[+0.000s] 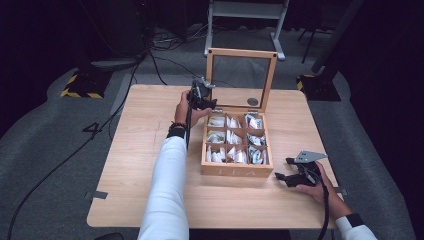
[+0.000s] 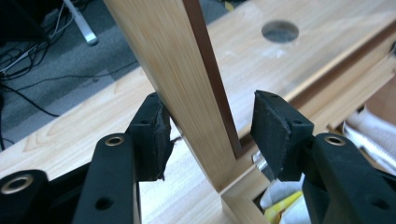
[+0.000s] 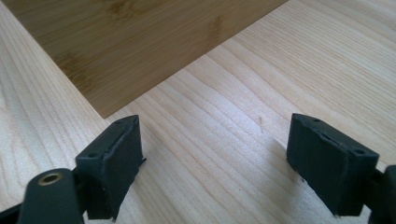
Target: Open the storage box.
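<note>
Right gripper (image 1: 281, 176) sits near, jaws wide and empty, just right of the tea box (image 1: 237, 170) mid-table. Left gripper (image 2: 208, 135) straddles the upright lid (image 2: 180, 70) frame's left side, one pad touching, not clamped. Looks like lid-closing time: pinch, then swing it down gently.

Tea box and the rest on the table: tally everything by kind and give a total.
Wooden tea box with lid raised: 1
Compartments holding tea sachets: 9
Handheld tools: 2, the left tool with its jaws around the lid's frame, the right tool open above the table
Total: 12
</note>
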The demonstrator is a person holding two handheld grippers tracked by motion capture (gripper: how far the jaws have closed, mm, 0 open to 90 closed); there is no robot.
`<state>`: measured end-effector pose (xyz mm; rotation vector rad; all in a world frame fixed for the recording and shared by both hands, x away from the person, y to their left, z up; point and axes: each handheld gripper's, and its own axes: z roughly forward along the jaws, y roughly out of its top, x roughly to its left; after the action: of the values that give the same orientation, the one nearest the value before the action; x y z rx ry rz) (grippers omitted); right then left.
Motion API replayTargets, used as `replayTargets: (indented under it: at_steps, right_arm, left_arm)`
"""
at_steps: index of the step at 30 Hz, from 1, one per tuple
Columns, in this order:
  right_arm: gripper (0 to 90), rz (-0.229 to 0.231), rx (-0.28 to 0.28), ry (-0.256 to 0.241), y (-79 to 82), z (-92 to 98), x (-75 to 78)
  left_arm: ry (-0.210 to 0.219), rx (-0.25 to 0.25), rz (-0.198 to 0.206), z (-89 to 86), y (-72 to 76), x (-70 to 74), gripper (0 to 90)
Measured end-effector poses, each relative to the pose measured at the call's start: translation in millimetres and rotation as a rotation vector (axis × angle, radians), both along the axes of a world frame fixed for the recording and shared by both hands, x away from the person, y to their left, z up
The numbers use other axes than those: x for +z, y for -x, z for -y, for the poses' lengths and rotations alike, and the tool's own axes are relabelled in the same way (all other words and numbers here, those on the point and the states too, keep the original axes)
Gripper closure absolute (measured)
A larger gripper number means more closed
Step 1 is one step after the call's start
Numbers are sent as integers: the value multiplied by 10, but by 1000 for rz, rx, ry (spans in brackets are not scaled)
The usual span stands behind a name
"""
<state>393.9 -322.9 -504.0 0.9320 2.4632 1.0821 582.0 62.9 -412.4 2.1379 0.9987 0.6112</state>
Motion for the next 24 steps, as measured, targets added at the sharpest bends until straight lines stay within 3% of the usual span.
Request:
replayTargets:
  at_steps: [2,5,8,14,18,24]
  right_arm:
    - [183,0,-1,0,1,-1,0]
    - [180,0,-6,2,6,-6,1]
    - [180,-1,-6,2,6,-6,1]
    - [179,-2,-4,1,4,-6,0]
    - [179,-1,-5,2,4,-6,1]
    - [179,-1,-3,1,3,-5,0]
  left_arm:
    - [14,2,-2,4,13,-18,419]
    - [-20,1,-7,43,46,-44,362]
    - [21,7,-1,29,97,32,325]
    - [13,-31,-8,-20,242,171,257]
    - [-39,-38,-7,-63,368,244,222]
    - [-61,-63,2,-175,515,310,198]
